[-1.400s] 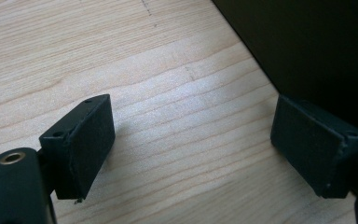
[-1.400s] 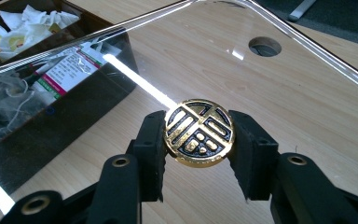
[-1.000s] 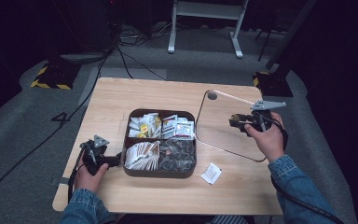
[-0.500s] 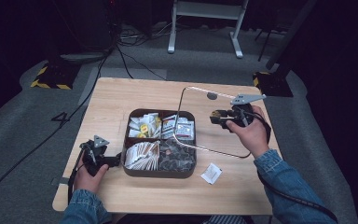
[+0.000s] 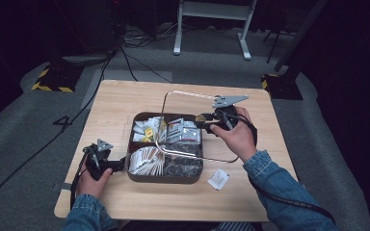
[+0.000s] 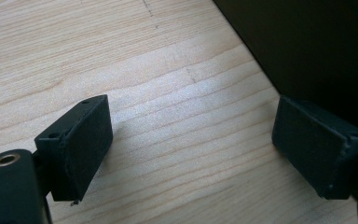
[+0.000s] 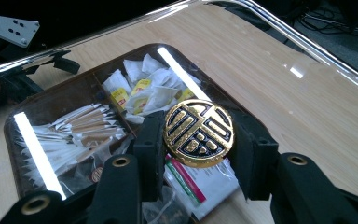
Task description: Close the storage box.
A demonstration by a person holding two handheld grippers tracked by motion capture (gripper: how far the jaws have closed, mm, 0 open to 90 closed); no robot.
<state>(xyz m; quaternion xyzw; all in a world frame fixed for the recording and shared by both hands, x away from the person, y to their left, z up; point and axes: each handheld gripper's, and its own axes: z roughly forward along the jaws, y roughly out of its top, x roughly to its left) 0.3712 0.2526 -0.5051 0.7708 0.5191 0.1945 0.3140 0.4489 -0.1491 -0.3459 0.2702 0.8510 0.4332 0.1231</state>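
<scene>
Lid hangs tilted over the box, carried by its gold knob, which my right gripper pinches between both jaws; gripping the knob is the sensible hold, I judge, since the clear pane gives the jaws nothing else to bite on. In the high view the lid's near edge sits low across the box's middle while the far edge rises toward the table's back, so it reads as being swung over the compartments rather than resting flat. Sachets fill the rear sections and paper sticks the front left one. A loose sachet lies on the table just right of the box. My right hand comes in from the right, wrist bent inward, forearm angled across the table's corner. My left gripper rests low on the wood against the box's left wall, jaws spread wide and holding nothing; I take it as bracing the box while the lid moves.
</scene>
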